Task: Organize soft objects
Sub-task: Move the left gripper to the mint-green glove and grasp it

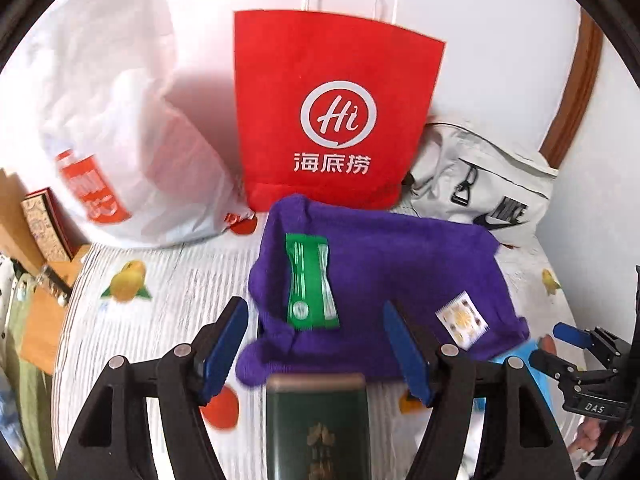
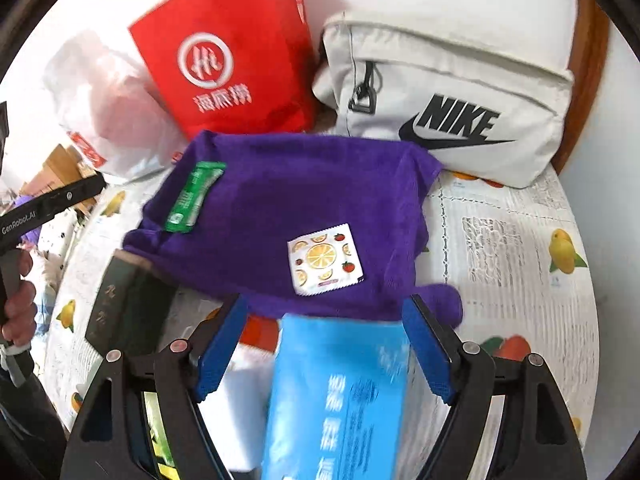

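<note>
Both my grippers, left and right, spread, empty. Rumpled purple knit cloth at 12 o'clock, unfolded, green sachet and fruit-print sachet on it. Organizing seemingly unstarted.

Both hand-held grippers agape.

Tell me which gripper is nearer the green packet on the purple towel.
Left. The left gripper is open just short of the green packet, which sits between its fingers. The right gripper is open over the blue pack, further right along the purple towel.
</note>
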Tool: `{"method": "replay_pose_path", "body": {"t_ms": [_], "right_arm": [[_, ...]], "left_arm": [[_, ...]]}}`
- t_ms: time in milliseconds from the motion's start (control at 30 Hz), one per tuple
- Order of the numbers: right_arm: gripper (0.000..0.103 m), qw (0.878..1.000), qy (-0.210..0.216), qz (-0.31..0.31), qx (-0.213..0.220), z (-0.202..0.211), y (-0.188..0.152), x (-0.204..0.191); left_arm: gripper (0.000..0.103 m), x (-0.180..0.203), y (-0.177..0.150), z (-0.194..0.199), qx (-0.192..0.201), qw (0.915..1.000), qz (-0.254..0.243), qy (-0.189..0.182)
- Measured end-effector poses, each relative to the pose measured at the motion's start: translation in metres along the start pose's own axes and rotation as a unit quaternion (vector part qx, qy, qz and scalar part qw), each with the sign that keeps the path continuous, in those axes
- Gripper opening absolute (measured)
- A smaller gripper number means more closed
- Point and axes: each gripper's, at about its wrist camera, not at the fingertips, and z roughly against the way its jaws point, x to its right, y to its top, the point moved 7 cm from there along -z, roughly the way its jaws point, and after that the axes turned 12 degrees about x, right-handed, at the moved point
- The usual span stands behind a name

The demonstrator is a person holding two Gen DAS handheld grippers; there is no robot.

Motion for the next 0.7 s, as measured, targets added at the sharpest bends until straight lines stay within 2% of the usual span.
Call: {"method": "replay_pose_path", "body": {"t_ms": [100, 167, 333, 433, 533, 633, 700], "right_arm": [[0.079, 1.0, 0.008, 0.007, 0.02, 0.017, -0.015, -0.009], [0.079, 1.0, 0.012, 0.015, 0.018, 0.028, -0.027, -0.016], [0.079, 0.999, -0.005, 0.018, 0.04, 0.062, -0.056, -0.022], [0.079, 0.999, 0.005, 0.012, 0.042, 0.077, -0.071, -0.027], [0.079, 0.999, 0.013, 0.006, 0.043, 0.089, -0.087, -0.032], [0.079, 0.999, 0.028, -0.001, 0.04, 0.098, -0.102, -0.036], [0.079, 0.998, 0.041, -0.003, 0.045, 0.105, -0.112, -0.039]], "left_arm": [[0.068, 0.0, -0.013, 0.018, 0.004, 1.0, 0.003, 0.004], [0.068, -0.001, -0.026, 0.033, 0.009, 0.9999, 0.003, 0.011], [0.068, -0.001, -0.063, 0.061, -0.002, 1.0, -0.001, 0.006], [0.068, 0.002, -0.087, 0.073, -0.006, 0.9999, -0.012, 0.009], [0.07, 0.01, -0.113, 0.079, -0.018, 0.9996, -0.014, -0.018], [0.078, 0.013, -0.136, 0.077, -0.035, 0.9985, -0.003, -0.042], [0.079, 0.013, -0.152, 0.071, -0.043, 0.9979, 0.0, -0.049]]}}
